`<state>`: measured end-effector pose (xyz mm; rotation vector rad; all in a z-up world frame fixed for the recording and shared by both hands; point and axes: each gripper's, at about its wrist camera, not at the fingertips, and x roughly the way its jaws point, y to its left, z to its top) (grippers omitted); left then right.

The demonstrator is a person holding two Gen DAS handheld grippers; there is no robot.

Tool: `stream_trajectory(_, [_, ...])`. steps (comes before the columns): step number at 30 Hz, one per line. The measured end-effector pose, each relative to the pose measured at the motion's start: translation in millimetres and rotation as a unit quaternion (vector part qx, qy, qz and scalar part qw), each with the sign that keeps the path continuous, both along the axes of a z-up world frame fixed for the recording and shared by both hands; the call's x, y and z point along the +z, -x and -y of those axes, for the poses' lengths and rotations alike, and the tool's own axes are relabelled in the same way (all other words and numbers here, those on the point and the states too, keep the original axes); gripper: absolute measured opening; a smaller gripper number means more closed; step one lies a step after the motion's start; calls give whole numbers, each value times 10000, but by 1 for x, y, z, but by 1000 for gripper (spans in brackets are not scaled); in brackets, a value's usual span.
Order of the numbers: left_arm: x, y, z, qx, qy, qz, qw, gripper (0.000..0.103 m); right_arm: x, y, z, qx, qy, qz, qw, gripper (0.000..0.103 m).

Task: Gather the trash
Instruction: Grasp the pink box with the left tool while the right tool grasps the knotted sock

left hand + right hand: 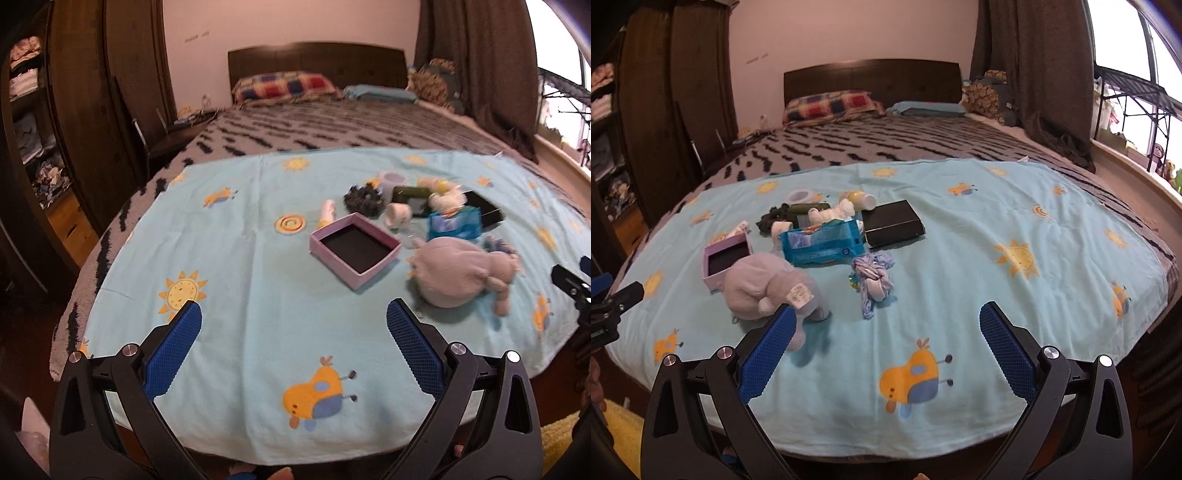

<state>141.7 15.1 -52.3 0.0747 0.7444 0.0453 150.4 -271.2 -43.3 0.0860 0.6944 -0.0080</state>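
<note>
A clutter of items lies on a light blue sheet [258, 295] on the bed. An open pink box [354, 248] [727, 257] sits at the left of the pile. Beside it are a grey plush toy [458, 273] [764, 286], a blue wipes packet [822, 243] [452, 225], a black box [892, 222], crumpled white tissue [842, 212] [397, 214], a dark scrunchie [364, 199] and a bunched blue cloth [873, 275]. My left gripper [293, 332] is open and empty, near the sheet's front edge. My right gripper [886, 332] is open and empty, just right of the plush.
A patterned blanket [886, 144] covers the far bed, with pillows [827, 105] at a dark headboard. A wardrobe [92, 110] stands at the left, curtains [1034, 74] and a window at the right. The other gripper shows at the frame edge [572, 284] [613, 302].
</note>
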Motion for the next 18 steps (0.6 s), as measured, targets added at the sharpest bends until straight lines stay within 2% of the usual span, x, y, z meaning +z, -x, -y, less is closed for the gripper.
stream_trajectory(3, [-9, -25, -4, 94, 78, -230, 9997, 91, -11, -18, 7, 13, -168, -180, 9997, 97])
stream_trajectory(7, [-8, -49, 2, -82, 135, -281, 9995, 88, -25, -31, 6, 157, -194, -313, 9992, 75])
stream_trajectory(12, [-12, -75, 15, -258, 210, -305, 9990, 84, -31, -43, 5, 239, -401, -201, 9987, 72])
stream_trajectory(16, [-21, -92, 19, -290, 245, -430, 9984, 69, -30, -55, -1, 458, -423, -143, 9979, 69])
stream_trajectory(18, [-27, -99, 19, -272, 300, -527, 9978, 62, -32, -60, -4, 546, -455, -161, 9973, 61])
